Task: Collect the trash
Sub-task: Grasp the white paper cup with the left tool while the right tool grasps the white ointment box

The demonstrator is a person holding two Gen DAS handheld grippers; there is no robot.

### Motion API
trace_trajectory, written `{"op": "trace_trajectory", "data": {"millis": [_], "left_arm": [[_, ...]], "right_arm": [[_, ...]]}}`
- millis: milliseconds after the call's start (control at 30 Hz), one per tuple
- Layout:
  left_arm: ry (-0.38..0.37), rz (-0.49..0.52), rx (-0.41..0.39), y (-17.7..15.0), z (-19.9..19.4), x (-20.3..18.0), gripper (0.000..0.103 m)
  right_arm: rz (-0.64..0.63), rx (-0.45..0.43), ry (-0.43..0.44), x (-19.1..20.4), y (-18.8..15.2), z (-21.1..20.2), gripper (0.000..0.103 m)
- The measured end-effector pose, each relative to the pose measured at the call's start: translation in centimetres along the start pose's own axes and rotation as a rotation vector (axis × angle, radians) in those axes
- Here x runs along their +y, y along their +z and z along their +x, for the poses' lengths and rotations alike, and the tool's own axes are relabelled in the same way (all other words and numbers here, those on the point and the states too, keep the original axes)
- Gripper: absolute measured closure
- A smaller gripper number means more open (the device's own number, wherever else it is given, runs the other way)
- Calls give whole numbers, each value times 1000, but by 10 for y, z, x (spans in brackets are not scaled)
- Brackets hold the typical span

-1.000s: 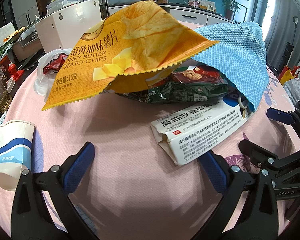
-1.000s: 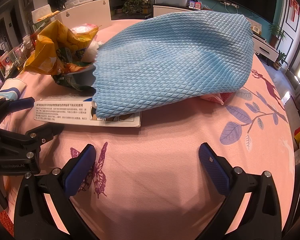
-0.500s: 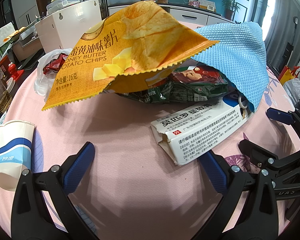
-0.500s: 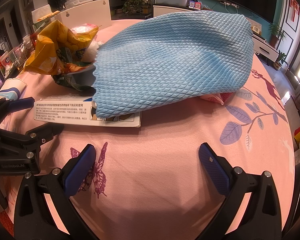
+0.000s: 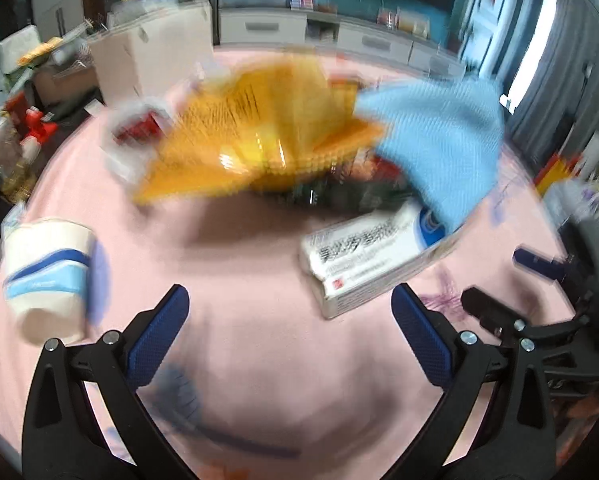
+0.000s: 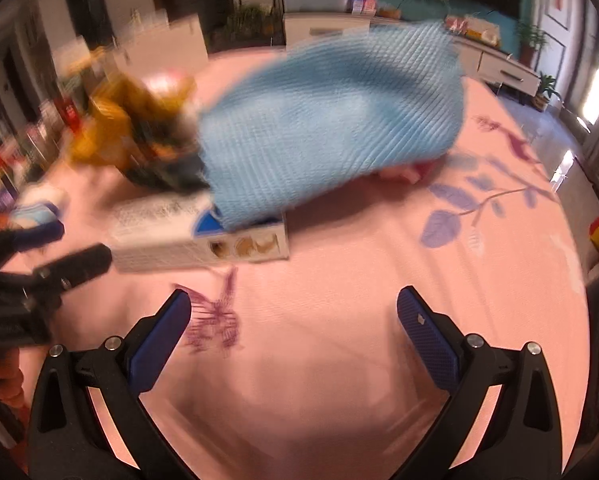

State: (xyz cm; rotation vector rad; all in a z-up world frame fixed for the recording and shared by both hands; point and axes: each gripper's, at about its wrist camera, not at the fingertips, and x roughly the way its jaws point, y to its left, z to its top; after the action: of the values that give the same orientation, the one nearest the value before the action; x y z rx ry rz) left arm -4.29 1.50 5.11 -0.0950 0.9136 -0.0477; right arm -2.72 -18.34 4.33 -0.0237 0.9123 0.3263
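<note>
Both views are motion-blurred. A yellow chip bag lies on a pile of wrappers on the pink tablecloth, beside a blue cloth. A white medicine box lies in front, partly under the cloth. A paper cup lies on its side at the left. My left gripper is open and empty, above the table short of the box. My right gripper is open and empty, facing the blue cloth and the box; the left gripper shows at its left.
A white plastic bag with red wrappers lies behind the chip bag. A white box-like cabinet stands beyond the table's far left edge, with bottles and clutter at the left. A dark green wrapper lies under the chip bag.
Both grippers have lifted and pulled back from the pile, so the trash looks smaller and lower in both views. The frames are now blurred. Both stay open and empty.
</note>
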Motion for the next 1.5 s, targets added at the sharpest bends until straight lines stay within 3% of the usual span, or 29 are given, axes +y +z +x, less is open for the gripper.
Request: {"op": "trace_trajectory", "data": {"millis": [167, 433, 600, 733, 800, 1000, 1200, 1367, 1500], "left_arm": [[3, -51, -38, 10, -54, 15, 3], [-69, -186, 5, 6, -75, 53, 3], [-16, -207, -19, 5, -79, 69, 3], [38, -272, -18, 4, -74, 99, 3], [70, -313, -3, 3, -68, 118, 3], [115, -392, 12, 3, -56, 157, 3], [112, -456, 77, 5, -26, 181, 3], [75, -472, 95, 8, -7, 189, 3], [50, -498, 122, 7, 6, 191, 7]], "right_arm": [[64, -79, -58, -3, 2, -53, 2], [140, -107, -131, -8, 0, -87, 2], [137, -86, -156, -1, -2, -89, 3], [136, -70, -124, 4, -4, -86, 4], [142, -55, -106, 7, -5, -83, 10], [146, 0, -51, 20, 0, -62, 12], [270, 108, -9, 33, 15, -20, 12], [353, 153, -22, 58, 32, 14, 12], [385, 175, -95, 83, 45, 42, 12]]}}
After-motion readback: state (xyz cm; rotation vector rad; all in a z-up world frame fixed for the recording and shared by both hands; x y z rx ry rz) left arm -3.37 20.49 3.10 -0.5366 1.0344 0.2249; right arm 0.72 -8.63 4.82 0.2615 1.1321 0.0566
